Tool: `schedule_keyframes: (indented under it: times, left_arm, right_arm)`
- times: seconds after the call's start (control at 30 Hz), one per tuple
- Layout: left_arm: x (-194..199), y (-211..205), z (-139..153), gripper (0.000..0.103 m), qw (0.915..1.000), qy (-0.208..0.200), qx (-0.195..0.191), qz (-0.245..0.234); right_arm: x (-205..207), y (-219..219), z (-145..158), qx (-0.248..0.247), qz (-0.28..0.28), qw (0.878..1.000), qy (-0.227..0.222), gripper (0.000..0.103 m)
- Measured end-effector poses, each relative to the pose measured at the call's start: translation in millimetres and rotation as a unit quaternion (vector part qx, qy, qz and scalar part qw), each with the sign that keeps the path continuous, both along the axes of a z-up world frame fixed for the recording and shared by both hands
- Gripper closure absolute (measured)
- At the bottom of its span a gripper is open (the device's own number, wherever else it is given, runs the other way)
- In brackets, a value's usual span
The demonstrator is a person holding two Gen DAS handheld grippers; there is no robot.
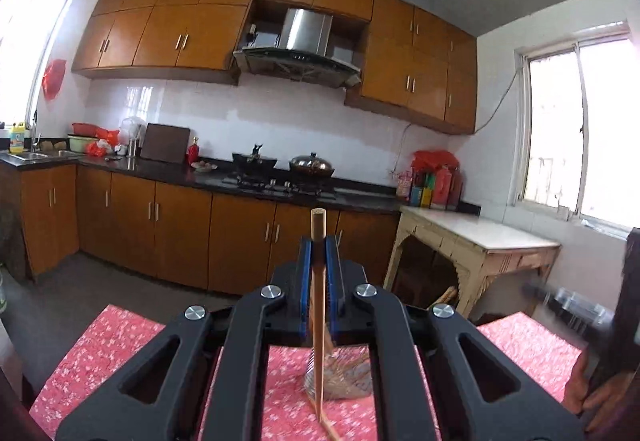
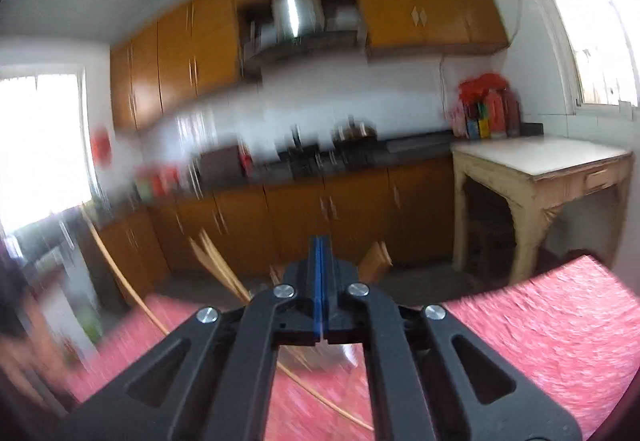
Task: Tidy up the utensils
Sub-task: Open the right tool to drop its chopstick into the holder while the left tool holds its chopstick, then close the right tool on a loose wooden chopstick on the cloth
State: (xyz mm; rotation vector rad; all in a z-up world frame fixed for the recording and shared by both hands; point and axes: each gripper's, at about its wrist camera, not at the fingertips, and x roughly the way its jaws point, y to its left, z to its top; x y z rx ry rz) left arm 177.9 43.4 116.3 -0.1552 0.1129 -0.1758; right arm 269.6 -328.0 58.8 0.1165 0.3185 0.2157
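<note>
Carrying step. Left claw [image 1: 319, 241] clenched on wooden-handled strainer [image 1: 318, 305], mesh head hanging below it over the red-clothed surface [image 1: 112, 345]. Right claw [image 2: 320, 241] clamped together, empty. Next, likely: find a holder, lower handle in.

Left gripper [image 1: 319, 241] and right gripper [image 2: 321, 241]: each is built of matte black linkage arms pierced by rounded triangular cut-outs. Four round silver screw heads are set at the pivots behind the fingers. The inner faces of the black fingers [image 1: 306, 273] are lined with blue pads.
</note>
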Motion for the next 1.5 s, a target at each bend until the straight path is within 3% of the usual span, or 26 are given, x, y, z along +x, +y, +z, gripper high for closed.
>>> schedule_keyframes:
  times: [0.03, 0.13, 0.23, 0.33, 0.53, 0.8, 0.97, 1.17, 1.2, 1.23, 1.27, 1.4, 1.5]
  left_arm:
    - [3.0, 5.2, -7.0, 0.096, 0.9999, 0.015, -0.003, -0.004]
    - [8.5, 21.8, -21.5, 0.096, 0.9991, 0.039, -0.014, 0.004]
    - [6.1, 37.3, -28.3, 0.096, 0.9988, 0.043, -0.012, 0.022]
    - [2.4, 51.4, -31.5, 0.096, 0.9982, 0.047, -0.011, 0.035]
    - [-7.0, 74.3, -33.5, 0.096, 0.9971, 0.047, -0.006, 0.059]
    - [-10.2, 93.1, -34.9, 0.096, 0.9960, 0.049, -0.008, 0.075]
    - [-8.0, 98.0, -39.0, 0.096, 0.9959, 0.052, -0.010, 0.073]
    - [-4.0, 98.1, -42.3, 0.096, 0.9959, 0.056, -0.012, 0.069]
    - [-3.3, 97.2, -42.7, 0.096, 0.9959, 0.057, -0.012, 0.069]
    - [-3.2, 97.3, -42.9, 0.096, 0.9959, 0.057, -0.012, 0.069]
    - [-2.9, 96.8, -42.9, 0.096, 0.9958, 0.058, -0.012, 0.069]
    - [-3.8, 95.0, -42.3, 0.096, 0.9960, 0.057, -0.012, 0.068]
    - [-4.6, 93.1, -42.9, 0.096, 0.9961, 0.056, -0.014, 0.067]
  right_arm:
    - [9.7, 1.1, -18.8, -0.004, 0.016, 0.999, 0.037, 0.097]
    - [21.5, 17.4, -56.1, -0.028, 0.059, 0.994, 0.094, 0.097]
    - [31.8, 42.6, -81.0, -0.043, 0.093, 0.987, 0.127, 0.082]
    - [44.4, 72.0, -102.3, -0.056, 0.129, 0.978, 0.155, 0.080]
    - [74.7, 126.3, -135.2, -0.132, 0.161, 0.963, 0.173, 0.080]
    - [120.3, 145.9, -173.5, -0.200, 0.156, 0.943, 0.216, 0.080]
    - [130.2, 145.5, -181.0, -0.244, 0.144, 0.933, 0.221, 0.067]
    - [145.7, 139.8, -196.8, -0.263, 0.147, 0.920, 0.250, 0.068]
    - [147.6, 139.9, -198.2, -0.265, 0.148, 0.919, 0.252, 0.071]
    - [150.4, 140.0, -201.1, -0.263, 0.155, 0.916, 0.261, 0.086]
    - [151.5, 138.9, -201.6, -0.256, 0.163, 0.916, 0.263, 0.090]
    - [139.2, 137.6, -200.7, -0.261, 0.182, 0.912, 0.257, 0.094]
    - [121.5, 122.6, -191.5, -0.250, 0.183, 0.918, 0.248, 0.094]
